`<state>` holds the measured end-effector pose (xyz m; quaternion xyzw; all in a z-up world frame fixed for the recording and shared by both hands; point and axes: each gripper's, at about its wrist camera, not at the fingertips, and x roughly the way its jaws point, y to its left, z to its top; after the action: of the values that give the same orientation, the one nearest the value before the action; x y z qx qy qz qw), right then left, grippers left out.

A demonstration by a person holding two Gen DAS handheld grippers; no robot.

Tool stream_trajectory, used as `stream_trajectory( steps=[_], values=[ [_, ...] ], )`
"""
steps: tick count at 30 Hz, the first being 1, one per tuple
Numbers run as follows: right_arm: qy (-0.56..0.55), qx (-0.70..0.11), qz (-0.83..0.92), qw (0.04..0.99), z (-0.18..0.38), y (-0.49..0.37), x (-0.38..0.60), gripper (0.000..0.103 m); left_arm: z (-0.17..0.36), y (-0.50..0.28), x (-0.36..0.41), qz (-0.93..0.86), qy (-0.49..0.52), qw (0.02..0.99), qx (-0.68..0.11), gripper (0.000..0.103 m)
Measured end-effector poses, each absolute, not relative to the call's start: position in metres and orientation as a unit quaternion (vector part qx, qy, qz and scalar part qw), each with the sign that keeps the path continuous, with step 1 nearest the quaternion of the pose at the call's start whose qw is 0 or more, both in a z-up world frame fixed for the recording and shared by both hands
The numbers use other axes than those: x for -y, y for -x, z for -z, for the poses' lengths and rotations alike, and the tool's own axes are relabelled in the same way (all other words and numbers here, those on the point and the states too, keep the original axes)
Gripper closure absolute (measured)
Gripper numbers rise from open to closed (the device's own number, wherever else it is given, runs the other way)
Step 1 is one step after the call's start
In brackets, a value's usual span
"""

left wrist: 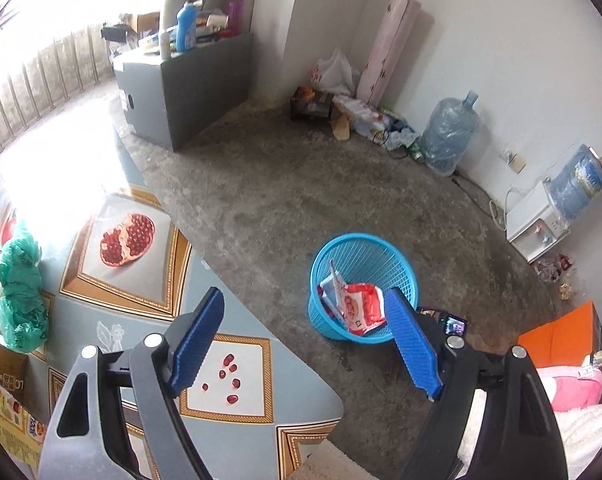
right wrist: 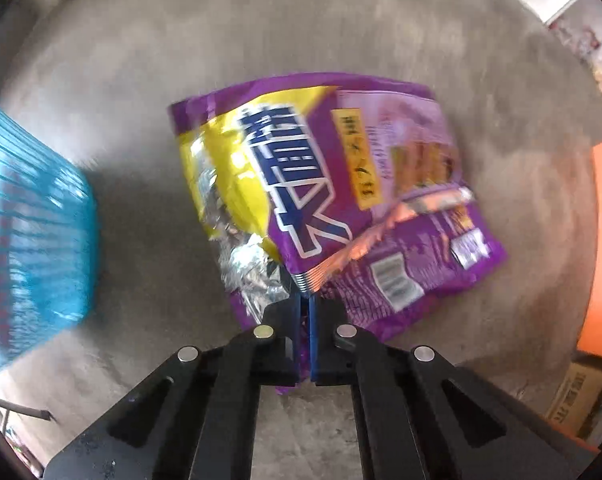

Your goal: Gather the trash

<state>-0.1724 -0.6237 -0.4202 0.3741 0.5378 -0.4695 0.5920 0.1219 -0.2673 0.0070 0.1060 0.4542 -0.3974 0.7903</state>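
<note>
A: Left side first. The left gripper [left wrist: 305,344] tilts down over the table edge, blue fingers [left wrist: 199,330] spread wide with nothing between them.

B: And past those fingers?

A: The blue mesh basket [left wrist: 361,288] stands on the concrete floor [left wrist: 261,184], with red-and-white wrappers [left wrist: 357,306] lying inside it. On the table's patterned cloth [left wrist: 133,292] a crumpled green bag [left wrist: 19,288] sits far left.

B: Now the right hand.

A: The right gripper [right wrist: 305,304] points straight down at the floor, jaws clamped tight on the lower edge of a purple snack bag [right wrist: 341,184].

B: How does the bag look?

A: Crumpled, purple and yellow, bold blue lettering, torn open with silver foil lining showing at its left. The basket's wall is just to its left, apart from it, blurred in this view.
</note>
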Motion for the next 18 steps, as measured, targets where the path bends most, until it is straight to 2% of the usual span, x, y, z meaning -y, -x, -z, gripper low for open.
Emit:
stream_trajectory(
  steps=[7,12,15,18],
  values=[
    [-0.318,-0.409,0.471,0.714,0.275,0.133,0.586,0.102,-0.023,-0.115,0.25,0.415,-0.078,0.796,-0.433,0.023],
    [-0.258,-0.334,0.359,0.832,0.172,0.075,0.518,0.102,-0.035,-0.108,0.231,0.422,-0.072,0.805,-0.412,0.023],
    [-0.253,-0.333,0.26,0.87,0.157,0.041,0.48,0.102,-0.034,-0.109,0.22,0.417,-0.064,0.807,-0.413,0.023],
    [-0.286,-0.361,0.185,0.868,0.178,0.018,0.455,0.102,-0.029,-0.113,0.21,0.408,-0.056,0.806,-0.425,0.023]
  ],
)
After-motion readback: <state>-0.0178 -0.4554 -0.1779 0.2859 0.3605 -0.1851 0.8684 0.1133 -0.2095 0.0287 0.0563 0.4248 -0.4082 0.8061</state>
